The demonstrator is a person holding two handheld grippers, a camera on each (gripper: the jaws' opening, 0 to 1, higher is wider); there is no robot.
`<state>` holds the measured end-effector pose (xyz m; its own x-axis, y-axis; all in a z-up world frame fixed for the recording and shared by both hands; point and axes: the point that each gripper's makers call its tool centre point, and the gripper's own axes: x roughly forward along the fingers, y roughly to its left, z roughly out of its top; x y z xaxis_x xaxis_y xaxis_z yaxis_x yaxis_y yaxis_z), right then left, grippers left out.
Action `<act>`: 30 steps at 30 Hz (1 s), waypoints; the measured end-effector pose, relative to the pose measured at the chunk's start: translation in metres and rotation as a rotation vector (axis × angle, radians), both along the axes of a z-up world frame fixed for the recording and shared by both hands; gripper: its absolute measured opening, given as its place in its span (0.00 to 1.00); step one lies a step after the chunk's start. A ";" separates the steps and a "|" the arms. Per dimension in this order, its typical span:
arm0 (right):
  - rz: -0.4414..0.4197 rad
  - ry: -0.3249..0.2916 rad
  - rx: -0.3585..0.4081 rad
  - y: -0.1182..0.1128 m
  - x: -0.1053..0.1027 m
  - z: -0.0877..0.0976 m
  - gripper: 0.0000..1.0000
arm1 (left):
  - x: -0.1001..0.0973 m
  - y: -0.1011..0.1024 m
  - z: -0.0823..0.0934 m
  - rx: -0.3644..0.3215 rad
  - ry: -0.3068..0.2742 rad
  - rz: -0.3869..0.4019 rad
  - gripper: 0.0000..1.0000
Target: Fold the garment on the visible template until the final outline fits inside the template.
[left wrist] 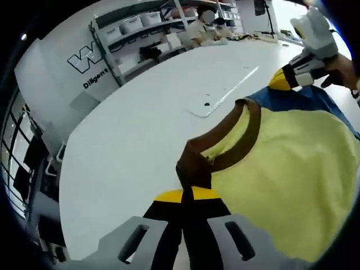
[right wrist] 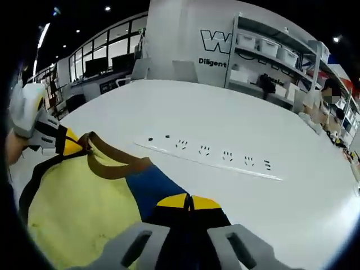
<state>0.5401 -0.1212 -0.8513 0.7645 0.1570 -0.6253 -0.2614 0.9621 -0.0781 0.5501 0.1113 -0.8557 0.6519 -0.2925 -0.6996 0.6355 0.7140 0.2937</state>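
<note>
The left gripper (left wrist: pixel 187 196) pinches the shirt's (left wrist: pixel 292 169) brown collar (left wrist: pixel 225 152). The right gripper (right wrist: pixel 188 201) grips its blue sleeve (right wrist: pixel 149 188). Wall lettering (right wrist: pixel 212 63) reads "Diligent".

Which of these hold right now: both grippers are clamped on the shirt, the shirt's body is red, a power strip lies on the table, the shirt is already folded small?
1. Both grippers grip the shirt. True: the left gripper pinches the brown collar, and the right gripper is shut on the blue sleeve.
2. The shirt's body is red. False: the yellow shirt has blue sleeves.
3. A white power strip lies on the white table. True.
4. The shirt is folded small. False: it is held spread between the grippers.
</note>
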 end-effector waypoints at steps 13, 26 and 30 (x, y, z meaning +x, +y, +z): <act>0.007 0.018 0.056 0.004 -0.008 0.008 0.26 | -0.009 0.004 0.024 0.006 0.020 0.012 0.34; 0.112 -0.005 0.193 0.035 -0.053 0.052 0.68 | -0.064 -0.010 0.061 -0.203 0.029 0.025 0.64; 0.142 0.007 0.216 0.045 -0.073 0.059 0.80 | -0.088 -0.019 0.070 -0.281 0.006 -0.004 0.70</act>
<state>0.4670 -0.0764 -0.7926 0.7211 0.3930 -0.5706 -0.3946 0.9099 0.1280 0.4622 0.0926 -0.7854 0.6466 -0.4779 -0.5946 0.6397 0.7643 0.0813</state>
